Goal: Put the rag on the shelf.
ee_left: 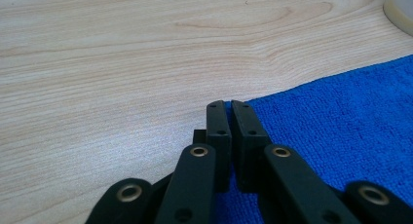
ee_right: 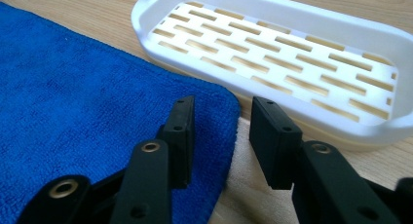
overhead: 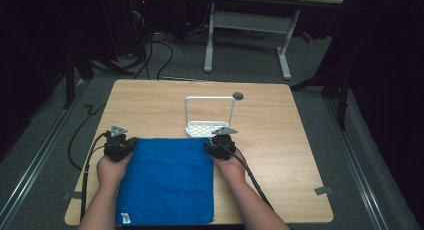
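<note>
— Spreading flat on the table (overhead: 270, 120), why does the blue towel (overhead: 167, 180) have a tool at each far corner?
— Likely for folding it. Behind it stands the white rack (overhead: 209, 127).
— And the left hand-held gripper (ee_left: 228, 107)?
— Jaws pressed together at the corner; whether cloth is pinched, I cannot tell. The right hand-held gripper (ee_right: 221, 117) gapes across its corner's edge.

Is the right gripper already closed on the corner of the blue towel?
No. In the right gripper view the right gripper has its jaws apart, straddling the far corner of the blue towel.
</note>
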A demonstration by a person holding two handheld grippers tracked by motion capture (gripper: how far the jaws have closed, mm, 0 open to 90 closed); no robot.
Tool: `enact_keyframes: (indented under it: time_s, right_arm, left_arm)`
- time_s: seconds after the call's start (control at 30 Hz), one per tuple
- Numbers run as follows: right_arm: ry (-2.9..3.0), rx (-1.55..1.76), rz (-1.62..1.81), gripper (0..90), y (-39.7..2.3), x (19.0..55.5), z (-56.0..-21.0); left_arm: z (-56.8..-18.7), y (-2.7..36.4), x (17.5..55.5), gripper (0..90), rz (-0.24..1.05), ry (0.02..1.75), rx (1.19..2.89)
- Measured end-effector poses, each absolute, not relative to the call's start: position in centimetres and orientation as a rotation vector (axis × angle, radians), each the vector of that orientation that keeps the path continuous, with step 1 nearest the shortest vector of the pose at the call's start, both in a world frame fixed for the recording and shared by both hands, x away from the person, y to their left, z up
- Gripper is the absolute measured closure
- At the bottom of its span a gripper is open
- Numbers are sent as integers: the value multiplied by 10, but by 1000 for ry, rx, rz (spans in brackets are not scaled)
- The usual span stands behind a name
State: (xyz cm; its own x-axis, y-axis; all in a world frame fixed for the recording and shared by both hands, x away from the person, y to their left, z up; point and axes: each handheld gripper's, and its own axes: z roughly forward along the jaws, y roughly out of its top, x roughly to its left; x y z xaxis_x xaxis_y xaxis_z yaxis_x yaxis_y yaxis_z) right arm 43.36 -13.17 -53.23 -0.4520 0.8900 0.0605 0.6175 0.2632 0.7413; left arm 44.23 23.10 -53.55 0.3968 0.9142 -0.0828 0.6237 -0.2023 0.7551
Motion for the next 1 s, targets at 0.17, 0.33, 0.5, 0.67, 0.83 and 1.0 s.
enact_keyframes:
  time_s: [0.17,0.33,0.5,0.67,0.83,1.0]
  right_arm:
    - [2189,1353,987,795,-128,433,-531]
    - [2191,1339,996,879,-125,431,-532]
    - [2173,1300,1026,881,-125,427,-525]
    - [2131,1272,1112,881,-127,417,-513]
    - [2093,1241,1149,881,-131,405,-506]
    - [2061,1255,1194,881,-141,392,-504]
  left_arm:
    - [-536,230,442,874,514,1316,1926]
    - [-535,230,441,877,520,1314,1933]
    - [-534,230,439,879,522,1315,1922]
    - [-530,231,435,880,516,1306,1896]
    - [-524,227,427,880,536,1273,1879]
    - [-517,224,418,881,522,1240,1851]
